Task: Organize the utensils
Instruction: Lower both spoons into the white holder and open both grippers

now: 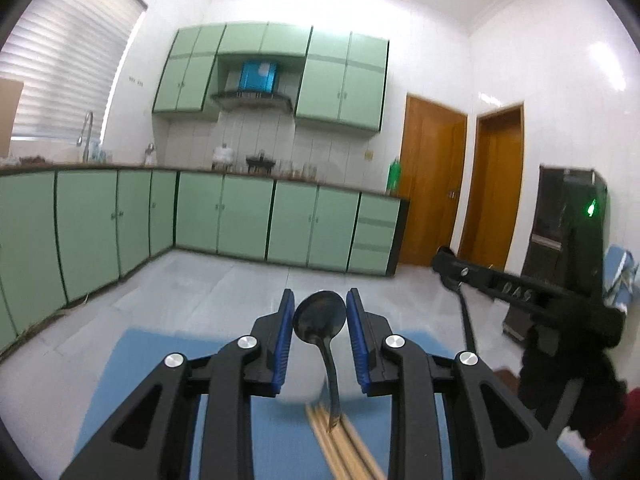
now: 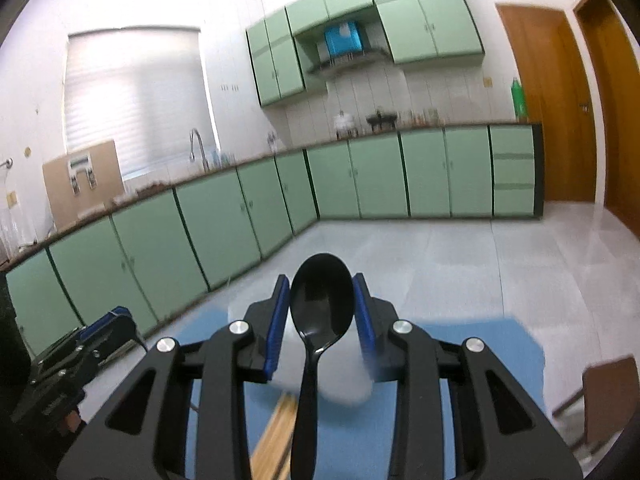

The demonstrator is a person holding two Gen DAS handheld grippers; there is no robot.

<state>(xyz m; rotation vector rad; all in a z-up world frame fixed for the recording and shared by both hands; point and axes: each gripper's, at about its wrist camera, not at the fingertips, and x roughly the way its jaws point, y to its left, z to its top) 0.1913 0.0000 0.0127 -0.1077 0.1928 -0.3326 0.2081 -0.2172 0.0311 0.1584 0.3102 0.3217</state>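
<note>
We hold a black spoon (image 2: 322, 312) upright between each gripper's (image 2: 322, 300) blue pads, over the blue mat (image 2: 500, 352) and wooden chopsticks (image 2: 276, 440), though whether either set of jaws truly clamps its spoon we cannot tell.

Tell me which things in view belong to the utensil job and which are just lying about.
Job:
- black spoon between the right gripper's fingers
- second spoon at the left gripper
- wooden chopsticks
- blue mat under them

Lying about:
- green bottle
- cardboard box
- faucet
</note>
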